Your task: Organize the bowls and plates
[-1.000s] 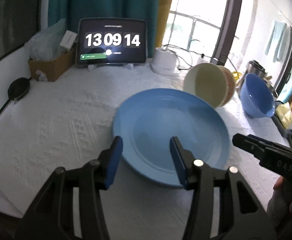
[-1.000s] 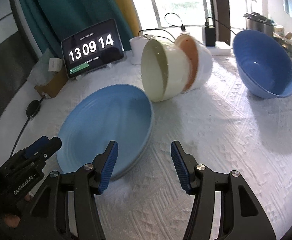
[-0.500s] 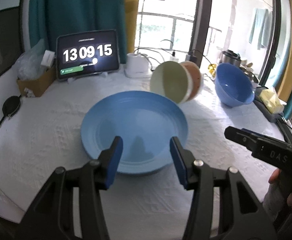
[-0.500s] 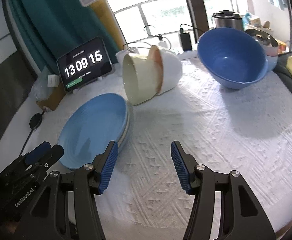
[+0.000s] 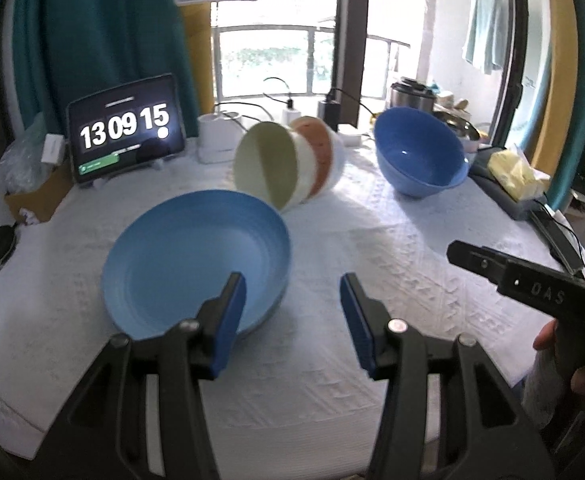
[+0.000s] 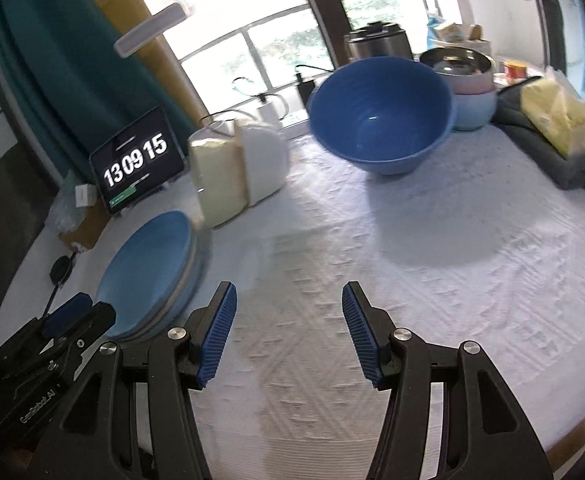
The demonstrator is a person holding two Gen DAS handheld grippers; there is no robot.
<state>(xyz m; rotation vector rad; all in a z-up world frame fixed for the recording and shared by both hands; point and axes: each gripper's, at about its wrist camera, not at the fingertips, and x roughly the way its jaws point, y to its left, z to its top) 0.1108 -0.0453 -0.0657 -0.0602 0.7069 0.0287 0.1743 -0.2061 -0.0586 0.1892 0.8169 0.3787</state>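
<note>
Both tools are empty right now. Left tool (image 5: 292, 300) has its blue pads parted with nothing between them, hanging above the near edge of the table (image 5: 372, 240), and its left pad overlaps the near rim of the blue plate (image 5: 188, 256) in my left wrist view, though I can't tell if it's touching. Right tool (image 6: 288, 308) sits just as parted, nothing gripped, over bare white textured cloth.

So where the dishes are: blue plate lies flat on the left side of the table, and from the right wrist view it looks like there's a second plate under it. Just behind it a nested stack of bowls (image 5: 288, 160) is lying on its side, cream one facing out, an orange one and a white one behind. Big blue bowl (image 6: 380, 120) is tilted over toward the right, well apart from the plate, with a pale blue bowl (image 6: 474, 110) just behind it.

Tablet clock (image 5: 126, 128) at the back left reads 13 09 15.
</note>
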